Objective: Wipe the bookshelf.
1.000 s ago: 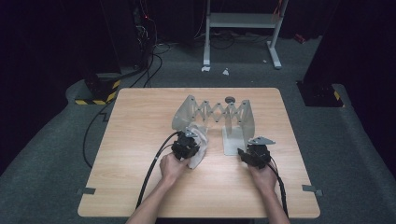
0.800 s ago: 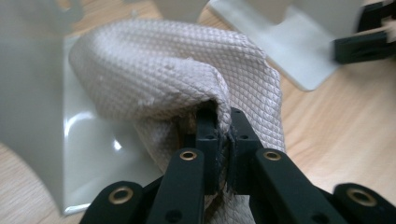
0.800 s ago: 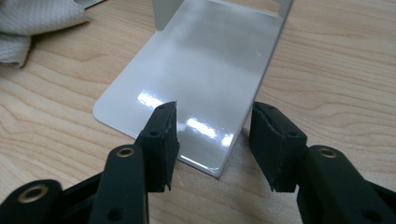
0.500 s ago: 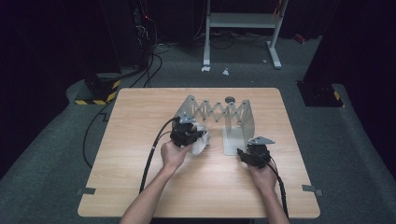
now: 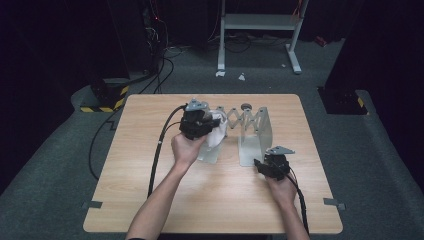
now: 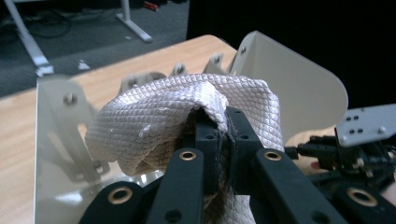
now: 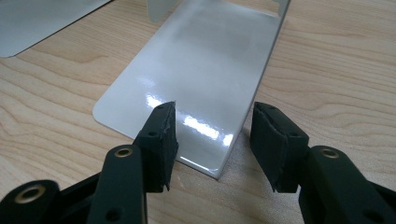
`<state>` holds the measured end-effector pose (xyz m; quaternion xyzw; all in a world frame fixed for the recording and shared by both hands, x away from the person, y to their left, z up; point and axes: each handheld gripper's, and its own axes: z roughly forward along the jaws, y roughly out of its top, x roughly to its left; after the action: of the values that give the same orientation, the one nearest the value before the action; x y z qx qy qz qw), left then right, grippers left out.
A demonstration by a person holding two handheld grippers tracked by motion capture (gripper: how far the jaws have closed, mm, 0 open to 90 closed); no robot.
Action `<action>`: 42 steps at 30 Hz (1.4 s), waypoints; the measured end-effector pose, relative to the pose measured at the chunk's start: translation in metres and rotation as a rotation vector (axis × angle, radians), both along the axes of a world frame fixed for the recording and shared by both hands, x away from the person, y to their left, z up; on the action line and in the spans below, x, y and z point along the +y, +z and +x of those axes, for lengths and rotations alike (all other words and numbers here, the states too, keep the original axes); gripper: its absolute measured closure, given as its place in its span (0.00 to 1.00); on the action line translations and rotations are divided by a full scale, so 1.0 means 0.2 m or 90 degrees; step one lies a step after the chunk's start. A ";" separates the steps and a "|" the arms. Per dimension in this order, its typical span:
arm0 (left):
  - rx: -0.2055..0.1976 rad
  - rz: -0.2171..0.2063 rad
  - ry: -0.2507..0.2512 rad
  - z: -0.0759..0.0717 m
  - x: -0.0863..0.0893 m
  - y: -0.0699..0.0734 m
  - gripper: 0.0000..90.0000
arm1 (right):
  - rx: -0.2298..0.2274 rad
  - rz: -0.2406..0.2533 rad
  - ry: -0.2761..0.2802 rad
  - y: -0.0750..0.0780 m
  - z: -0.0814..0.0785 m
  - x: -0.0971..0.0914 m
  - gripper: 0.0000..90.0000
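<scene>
Nearest the person, the right gripper (image 5: 263, 165) rests low on the wooden table (image 5: 150, 200), its jaws apart – they have just been opening – with the corner of a bookend's flat foot plate (image 7: 196, 93) lying between the pads, untouched. That plate belongs to the metal expanding bookend rack (image 5: 250, 131), which stands mid-table with an accordion lattice (image 5: 244, 119) joining its two upright end plates. A little farther in, the left gripper (image 5: 200, 124) hangs above the rack's left end, jaws clamped together on a white waffle-textured cloth (image 6: 177, 116) – the cloth bunches over the pads and droops beside the left upright plate (image 6: 56, 140). Beyond the table, black cables (image 5: 160, 65) cross the grey carpet toward a white desk frame (image 5: 260, 22).
</scene>
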<state>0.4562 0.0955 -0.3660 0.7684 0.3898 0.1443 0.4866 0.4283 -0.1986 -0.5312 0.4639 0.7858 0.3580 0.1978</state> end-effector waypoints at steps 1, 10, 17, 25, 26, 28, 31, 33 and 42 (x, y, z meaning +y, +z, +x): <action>0.001 0.004 -0.007 0.01 -0.03 0.01 0.94 | -0.001 0.001 0.002 0.00 0.00 0.00 0.57; 0.007 0.068 -0.004 0.09 -0.27 -0.05 0.94 | 0.002 0.001 0.000 0.00 0.00 0.00 0.57; 0.071 0.092 -0.006 0.16 -0.29 -0.17 0.94 | 0.001 0.005 0.004 0.00 0.00 0.00 0.56; 0.088 0.113 0.024 0.18 -0.25 -0.28 0.94 | 0.001 0.004 0.002 0.00 0.00 0.00 0.57; 0.085 0.120 0.027 0.17 -0.25 -0.28 0.94 | 0.000 0.003 0.002 0.00 0.00 0.00 0.57; 0.081 0.130 0.033 0.17 -0.23 -0.28 0.94 | 0.000 0.002 0.003 0.00 0.00 0.00 0.57; 0.081 0.134 0.042 0.16 -0.21 -0.29 0.94 | 0.000 0.002 0.004 0.00 0.00 0.00 0.57; 0.082 0.137 0.052 0.15 -0.18 -0.30 0.94 | 0.001 0.003 0.010 0.00 0.00 0.00 0.57; 0.103 0.122 0.086 0.15 -0.05 -0.36 0.94 | -0.005 -0.016 0.020 0.00 -0.01 0.03 0.60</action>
<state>0.4855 0.0847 -0.4387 0.7926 0.4629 0.1506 0.3673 0.4272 -0.1921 -0.5312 0.4472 0.7967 0.3532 0.2012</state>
